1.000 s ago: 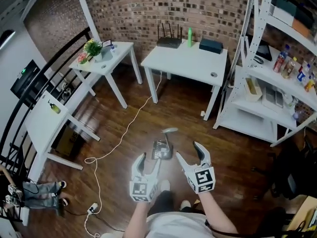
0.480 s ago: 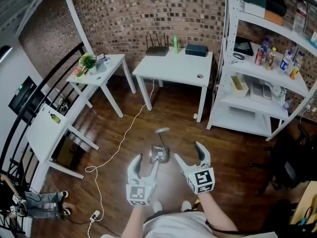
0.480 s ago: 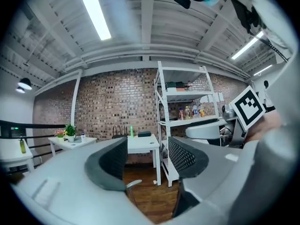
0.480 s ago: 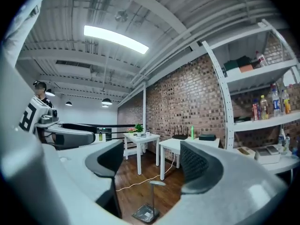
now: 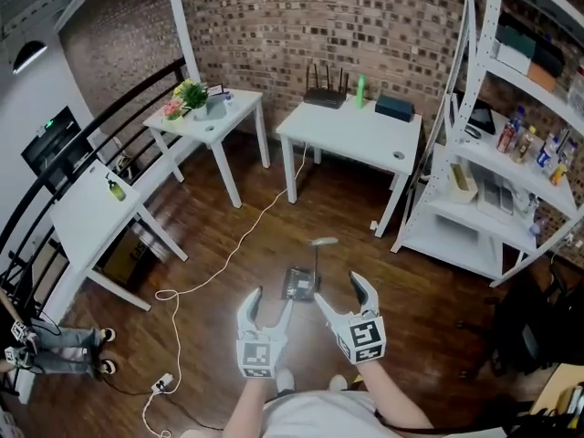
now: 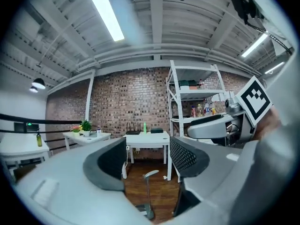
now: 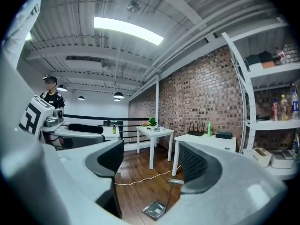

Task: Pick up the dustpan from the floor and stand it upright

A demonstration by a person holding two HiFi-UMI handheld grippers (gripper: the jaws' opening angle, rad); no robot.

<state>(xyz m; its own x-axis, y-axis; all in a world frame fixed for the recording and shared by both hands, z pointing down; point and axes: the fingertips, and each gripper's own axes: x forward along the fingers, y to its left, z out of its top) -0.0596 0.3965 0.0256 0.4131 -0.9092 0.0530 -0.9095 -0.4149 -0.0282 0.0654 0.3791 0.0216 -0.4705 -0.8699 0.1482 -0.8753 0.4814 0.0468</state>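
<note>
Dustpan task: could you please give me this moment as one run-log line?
dustpan: upright on floor | left tongs: open, empty | right tongs: just been opening, nothing between

place: loft-style office or lab | signs: brick wall (image 5: pixel 274 16), white desks (image 5: pixel 351 133), router (image 5: pixel 324 99), metal shelving (image 5: pixel 497 235) with bottles (image 5: pixel 509 136), wood floor (image 5: pixel 228 235), black railing (image 5: pixel 87 121), strip light (image 6: pixel 105 13)
</note>
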